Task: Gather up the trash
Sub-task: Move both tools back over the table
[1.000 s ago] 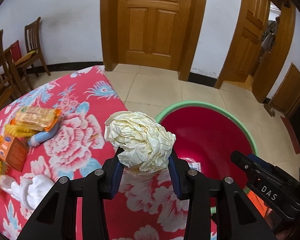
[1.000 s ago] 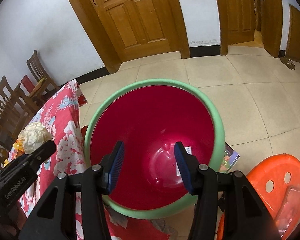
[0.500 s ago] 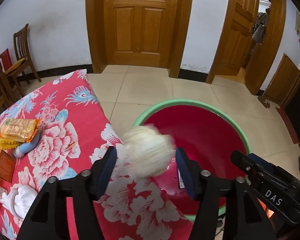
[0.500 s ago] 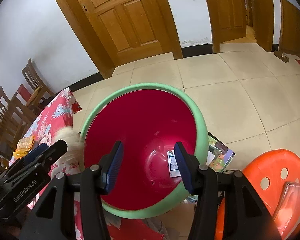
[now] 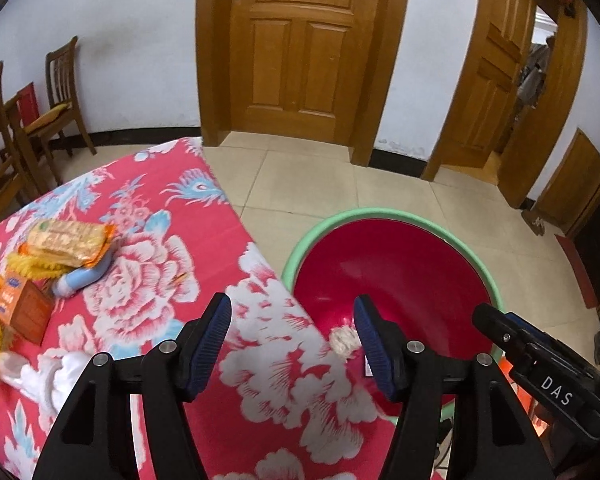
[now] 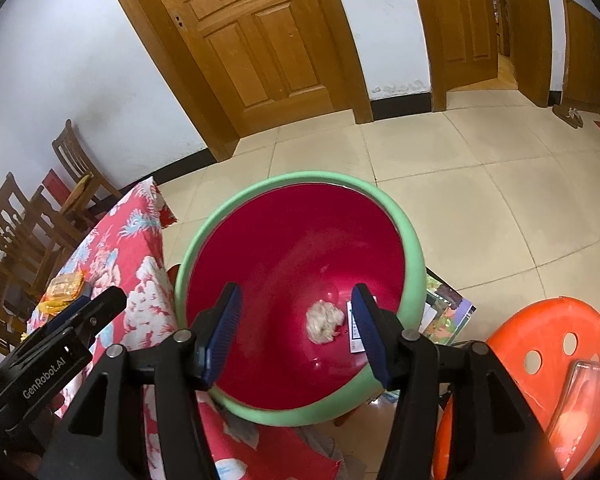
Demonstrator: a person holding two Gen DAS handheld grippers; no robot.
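Left gripper (image 5: 292, 338) was open, its blue pads (image 5: 211, 340) spread wide with nothing between them, positioned above the table edge beside the bin (image 5: 396, 216). Right gripper (image 6: 296, 330) was likewise open and empty, pointed down into the bin (image 6: 260, 408). Paper wad (image 6: 324, 320) lay at the bottom of the bin, just beside a white label (image 6: 355, 334) on the bin floor; in the left view the wad (image 5: 344, 340) appeared blurred, low inside the bin next to the right pad. Bin interior was red and its rim green, and it stood against the table edge on a tiled floor (image 6: 480, 168). Table carried a red floral cloth (image 5: 148, 280). On the cloth, well apart from the bin, lay a snack packet (image 5: 66, 240) resting on a blue-and-white tube (image 5: 80, 280), an orange carton (image 5: 20, 308) just beside them, and a white crumpled item (image 5: 56, 376) near the left gripper's body. An orange stool (image 6: 540, 360) stood beside the bin with a phone (image 6: 578, 396) on its seat, and printed paper (image 6: 448, 312) lay on the floor between stool and bin. Wooden chairs (image 5: 60, 96) stood along the wall, with wooden doors (image 5: 300, 52) behind.
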